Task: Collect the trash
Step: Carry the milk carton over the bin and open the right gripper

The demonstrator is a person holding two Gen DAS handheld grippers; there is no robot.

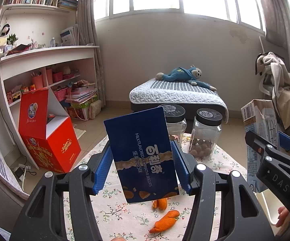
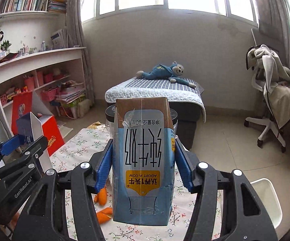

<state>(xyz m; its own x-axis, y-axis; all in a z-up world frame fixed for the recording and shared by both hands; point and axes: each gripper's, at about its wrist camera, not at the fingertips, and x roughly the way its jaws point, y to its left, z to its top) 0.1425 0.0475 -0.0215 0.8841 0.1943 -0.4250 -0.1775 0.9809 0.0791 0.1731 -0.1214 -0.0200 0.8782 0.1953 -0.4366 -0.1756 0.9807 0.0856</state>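
L wrist view: blue biscuit box (image 1: 142,156) is clamped between the jaws of the left gripper (image 1: 142,166), held mid-frame, tilted, clear of the floral-cloth bench (image 1: 108,210). Orange peel (image 1: 165,221) is left on the bench at lower centre, two nut jars (image 1: 206,134) behind the box. At right edge the right gripper (image 1: 273,154) is seen w/ the milk carton (image 1: 261,120).

Judgement: carry-to-bin step. Squeeze should be kept steady, box kept clear of jars; a thin card box could buckle if pinched harder. Gripper is pitched slightly down.

R wrist view: milk carton (image 2: 142,160) is clamped upside down between the jaws of the right gripper (image 2: 142,160), centre frame, raised off the bench (image 2: 80,148). A white bin (image 2: 269,198) is seen at lower right, prob. the drop point; not certain. Carton should be kept upright-ish in case of dregs. Left gripper (image 2: 22,140) w/ box shows at left. More peel (image 2: 103,213) lies below carton.
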